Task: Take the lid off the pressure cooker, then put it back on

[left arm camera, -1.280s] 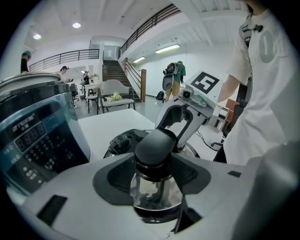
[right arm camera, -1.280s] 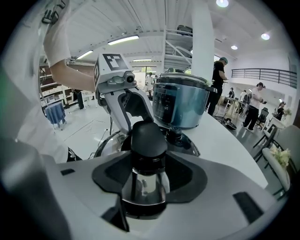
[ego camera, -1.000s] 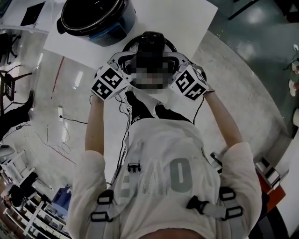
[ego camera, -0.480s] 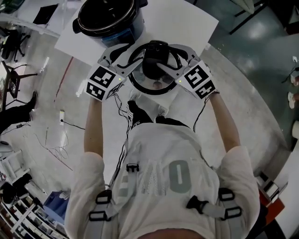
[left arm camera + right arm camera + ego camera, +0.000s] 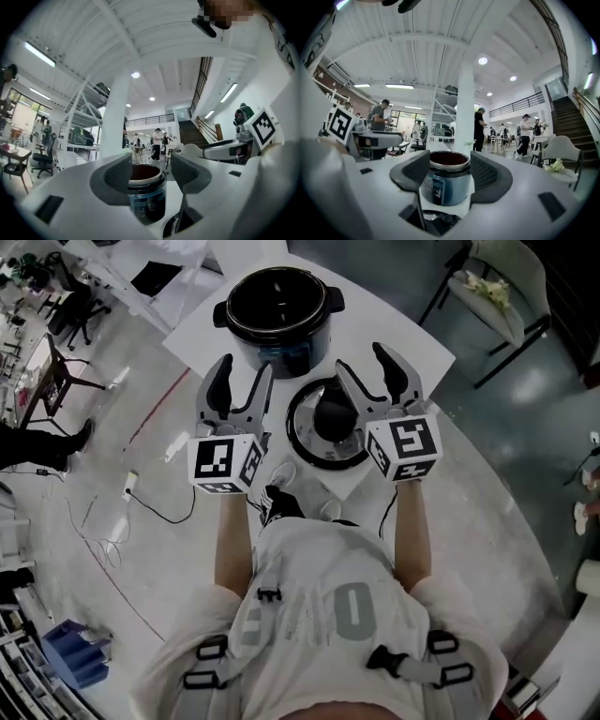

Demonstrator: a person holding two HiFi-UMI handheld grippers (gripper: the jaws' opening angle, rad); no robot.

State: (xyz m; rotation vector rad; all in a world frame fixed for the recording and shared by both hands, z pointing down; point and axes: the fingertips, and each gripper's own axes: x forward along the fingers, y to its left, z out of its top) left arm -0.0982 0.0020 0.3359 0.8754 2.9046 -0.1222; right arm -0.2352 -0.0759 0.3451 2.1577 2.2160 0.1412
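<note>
The pressure cooker [image 5: 278, 320] stands without its lid on the white table [image 5: 394, 306], its dark pot showing. The round black lid [image 5: 328, 423] lies flat on the table just in front of it. My left gripper [image 5: 242, 381] hovers left of the lid and my right gripper [image 5: 366, 367] hovers over the lid's right side. Both are open, empty and lifted clear of the lid. In the left gripper view the cooker [image 5: 146, 197] shows far off between the jaws, with the lid's edge [image 5: 176, 225] below. The right gripper view frames the cooker [image 5: 447, 185] and lid [image 5: 436, 220] alike.
A chair [image 5: 497, 296] stands beyond the table's right corner. Cables [image 5: 122, 493] trail on the floor at the left, and another desk [image 5: 155, 277] sits at the far left. People walk in the hall behind the cooker [image 5: 480, 126].
The lid, held between both grippers before, now rests on the table beside the cooker. Both grippers have let go of it, risen and tipped up towards level.
</note>
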